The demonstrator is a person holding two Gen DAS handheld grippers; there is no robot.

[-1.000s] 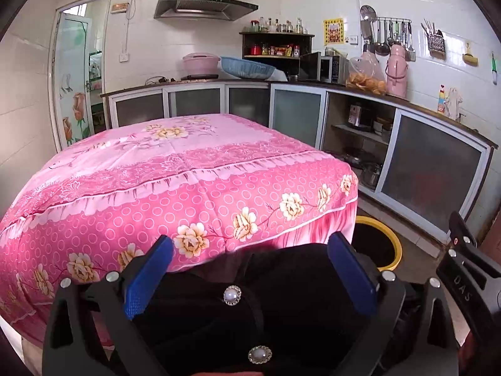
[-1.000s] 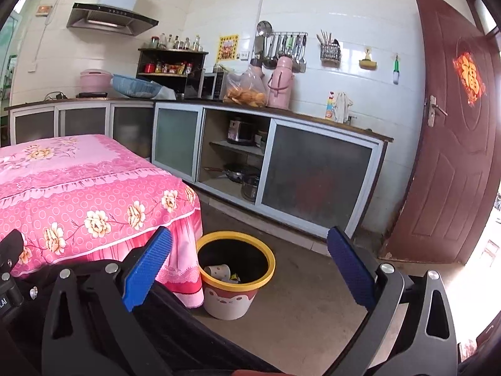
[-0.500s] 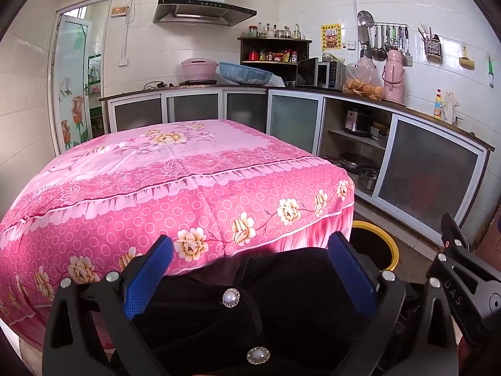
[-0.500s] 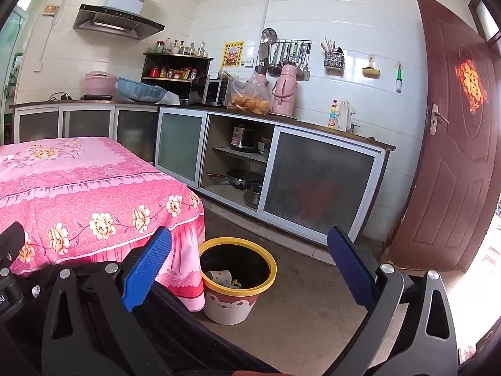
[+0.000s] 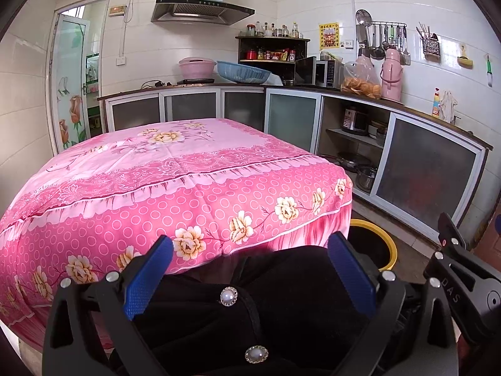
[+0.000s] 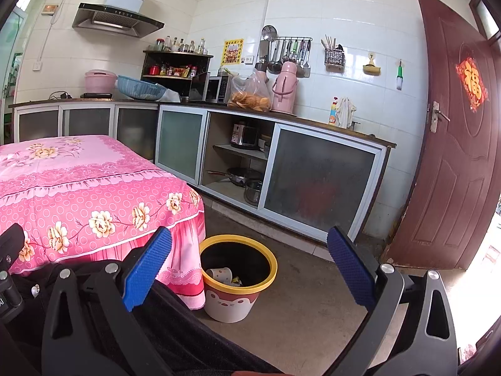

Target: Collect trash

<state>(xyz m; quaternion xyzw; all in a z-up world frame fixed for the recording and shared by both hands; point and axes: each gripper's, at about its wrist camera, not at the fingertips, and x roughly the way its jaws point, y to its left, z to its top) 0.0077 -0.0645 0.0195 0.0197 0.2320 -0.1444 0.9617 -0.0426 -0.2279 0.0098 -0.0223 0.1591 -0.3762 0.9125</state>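
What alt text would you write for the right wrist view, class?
An open, empty right gripper points at a yellow-rimmed bin on the floor beside a pink-clothed table; a paper cup lies in the bin. Kitchen cabinets and a brown door stand behind.

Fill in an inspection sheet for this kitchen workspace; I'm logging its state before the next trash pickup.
Surface: table under a pink floral tablecloth, no loose items seen on top.
Job's things: yellow-rimmed white trash bin on the floor by the table corner, holding a paper cup and small scraps.
Clutter: pink thermos, bag of snacks, blue basket on the counter.
Grippers: left gripper open, empty; right gripper open, empty.
Cables: wall cord running to the range hood.
Surroundings: person's black clothing with pearl buttons below the left gripper; brown door ajar.
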